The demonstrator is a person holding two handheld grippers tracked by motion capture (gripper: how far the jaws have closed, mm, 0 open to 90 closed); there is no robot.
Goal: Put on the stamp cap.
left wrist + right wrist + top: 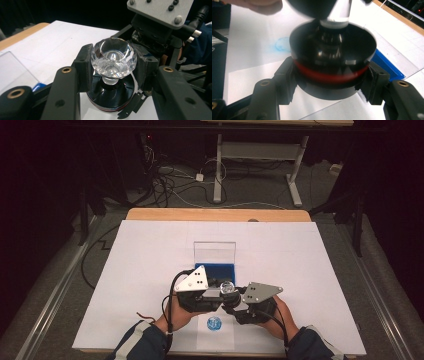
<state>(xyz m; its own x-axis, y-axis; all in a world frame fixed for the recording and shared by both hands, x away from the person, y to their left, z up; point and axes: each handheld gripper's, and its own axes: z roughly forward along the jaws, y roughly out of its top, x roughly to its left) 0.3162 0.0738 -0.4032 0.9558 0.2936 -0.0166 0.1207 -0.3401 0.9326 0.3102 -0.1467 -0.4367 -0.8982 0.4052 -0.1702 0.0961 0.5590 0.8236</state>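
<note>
Between my right gripper's (329, 82) jaws, the black base (332, 52) is blurred; its crystal top (337, 15) is cut off above.

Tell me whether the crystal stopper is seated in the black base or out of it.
Seated: the crystal stopper stands upright, its stem in the black base. Left tongs grip the stopper; right tongs grip the base.

left gripper (113, 62) | 2 black jaws clamp clear faceted glass stopper (113, 58) | above round black base with red band (111, 96) | white sheet (57, 42)
</note>
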